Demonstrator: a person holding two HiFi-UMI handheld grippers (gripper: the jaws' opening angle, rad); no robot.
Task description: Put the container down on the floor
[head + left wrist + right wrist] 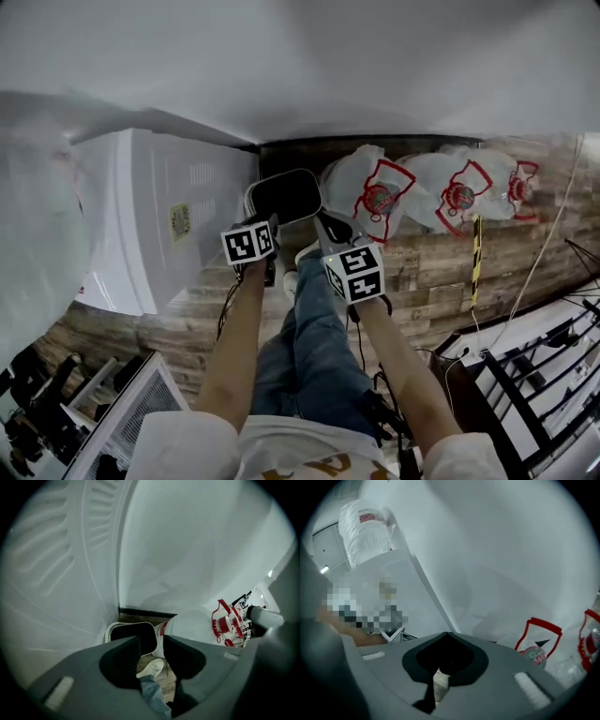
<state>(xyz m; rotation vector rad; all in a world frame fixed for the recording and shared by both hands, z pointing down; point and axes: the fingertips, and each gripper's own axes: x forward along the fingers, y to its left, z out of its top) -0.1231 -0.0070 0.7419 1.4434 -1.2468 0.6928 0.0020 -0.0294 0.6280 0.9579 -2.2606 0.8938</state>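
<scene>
At the floor's far edge: container looks set down, both grippers off it

At the far edge of the wood-plank floor (pixel 441 262), in the corner between the wall's dark skirting and a white appliance (pixel 159 216), we see the container (pixel 284 195): dark inside, pale-rimmed, its mouth turned toward us; it stands just beside the appliance, with printed plastic bags (pixel 380 192) on its other side along the same edge. Our left gripper (pixel 268 246) hangs near the container's near rim; in the left gripper view its jaws stand apart with nothing between them but our shoe (pixel 151 668) far below, and the container (pixel 136 631) shows beyond the tips, apart from them. Our right gripper (pixel 335 230) lies close to the rim's right side; whether it touches we cannot tell from the head view; in the right gripper view its jaws are pressed together at the tips, empty, and the container does not show there at all.

We judge the put-down to be at its end: neither gripper holds the container, and it appears to rest on the floor, though the contact under its base is hidden from us. What is left, as we read it, is to draw both grippers clear; that calls for a clean pull away from the rim, since a brush from the right gripper's closed tips could tip or shove a light container against the bags.
</scene>
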